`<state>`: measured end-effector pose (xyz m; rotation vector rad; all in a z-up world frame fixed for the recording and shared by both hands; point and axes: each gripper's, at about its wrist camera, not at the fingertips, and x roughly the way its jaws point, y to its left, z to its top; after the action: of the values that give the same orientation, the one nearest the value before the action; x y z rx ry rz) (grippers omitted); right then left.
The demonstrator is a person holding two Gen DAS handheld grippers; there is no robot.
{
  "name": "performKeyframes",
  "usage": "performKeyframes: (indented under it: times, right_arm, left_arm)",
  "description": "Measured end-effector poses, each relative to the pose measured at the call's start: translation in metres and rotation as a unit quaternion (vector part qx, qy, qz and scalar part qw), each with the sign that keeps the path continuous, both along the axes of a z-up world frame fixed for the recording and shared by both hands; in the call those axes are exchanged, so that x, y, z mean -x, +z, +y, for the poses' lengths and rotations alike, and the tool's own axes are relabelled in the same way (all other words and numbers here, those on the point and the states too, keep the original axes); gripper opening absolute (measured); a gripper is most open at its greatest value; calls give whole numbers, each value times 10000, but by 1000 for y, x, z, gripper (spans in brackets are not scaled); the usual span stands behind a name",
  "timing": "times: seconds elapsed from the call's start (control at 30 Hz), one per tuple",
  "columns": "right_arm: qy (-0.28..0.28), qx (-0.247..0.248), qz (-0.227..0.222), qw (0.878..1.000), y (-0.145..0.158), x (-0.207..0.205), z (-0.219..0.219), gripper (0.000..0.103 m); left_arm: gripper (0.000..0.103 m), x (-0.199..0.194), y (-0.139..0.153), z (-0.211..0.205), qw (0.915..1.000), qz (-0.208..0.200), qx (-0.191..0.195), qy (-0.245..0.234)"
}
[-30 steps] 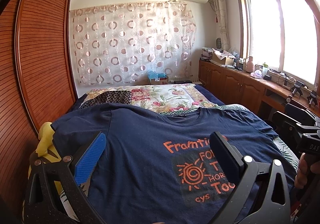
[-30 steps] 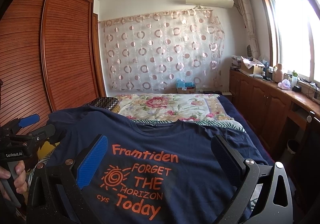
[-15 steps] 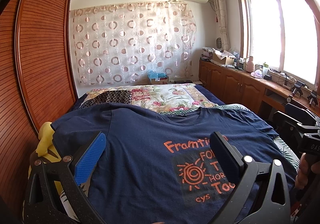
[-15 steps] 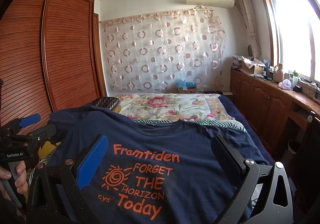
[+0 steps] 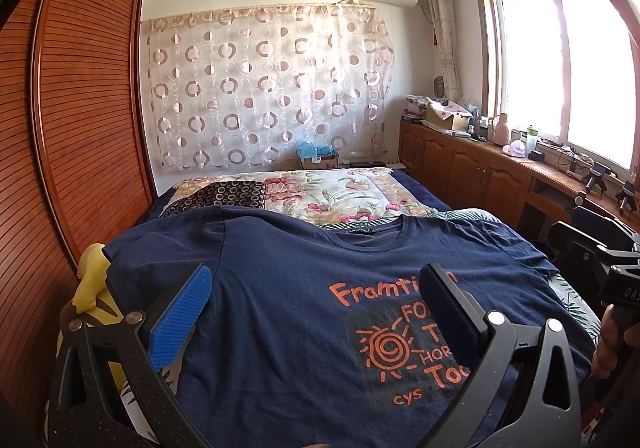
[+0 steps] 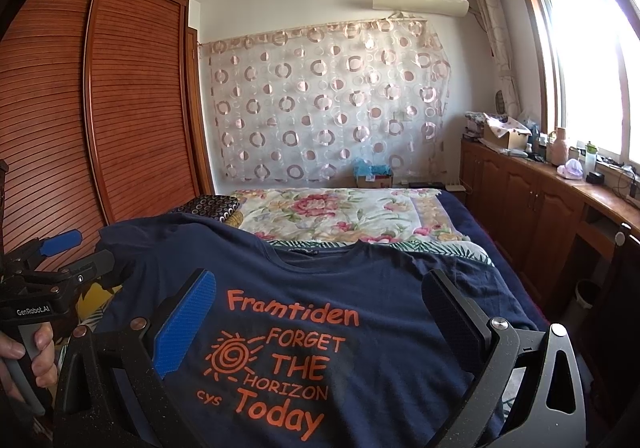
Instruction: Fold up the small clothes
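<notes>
A navy T-shirt [image 5: 288, 312] lies spread face up across the near end of the bed [image 5: 412, 190], its collar toward the far wall and its orange print reading "Framtiden FORGET THE HORIZON Today". Both grippers hover above its lower part with nothing between their fingers. The left gripper [image 5: 316, 312] has its jaws wide apart, the blue pad over the shirt's left side and the black one over the print. The right gripper [image 6: 320, 320] is spread just as wide, straddling the print.

Beyond the collar a floral quilt [image 5: 332, 192] covers the bed, with a dark circle-patterned folded cloth [image 5: 228, 194] on it at the left, touching or just beside the shirt's shoulder. A yellow cloth [image 5: 92, 284] bunches at the bed's left edge, next to the sleeve and close to the louvred wooden wardrobe [image 5: 84, 128]. A leaf-print sheet [image 6: 460, 248] shows under the shirt's right shoulder.

Along the window wall runs a wooden worktop [image 5: 536, 168] over cupboards, crowded with bottles, cables and an open cardboard box [image 5: 448, 118] holding patterned paper or cloth. Another small box [image 5: 320, 160] with blue stuff sticking out sits at the head of the bed, below the circle-patterned curtain [image 5: 264, 88]. A small bin [image 6: 586, 294] stands on the floor by the cupboards; its contents are not visible
</notes>
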<state>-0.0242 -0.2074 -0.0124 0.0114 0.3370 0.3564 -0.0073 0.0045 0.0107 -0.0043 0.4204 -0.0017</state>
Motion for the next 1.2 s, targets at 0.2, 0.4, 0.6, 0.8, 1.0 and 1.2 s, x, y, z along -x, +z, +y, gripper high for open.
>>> performKeyframes:
  times: [0.2,0.4,0.6,0.8,1.0,1.2]
  right_arm:
    - [7,-7,-5,10000,0,0,1,103]
    - [69,-46,47,10000,-2,-1,1,103]
    - [179,-56,117,9998,-9,-10,3,103]
    - [350,6,185,9992,-14,-29,12,103]
    - [690,200,245,9971,-18,-54,31,103]
    - [1065,364,379,9929,-20,-84,48,103]
  left_arm:
    - [103,0,3,1,10000,13,11,-19]
    - [103,0,5,4,10000,43,49,-38]
    - [103,-8,-8,15,9998,163,35,61]
    - [103,-22,-23,36,9993,310,68,201]
    - [103,-36,-34,69,9980,586,37,237]
    - [103,-47,-38,105,9971,647,24,391]
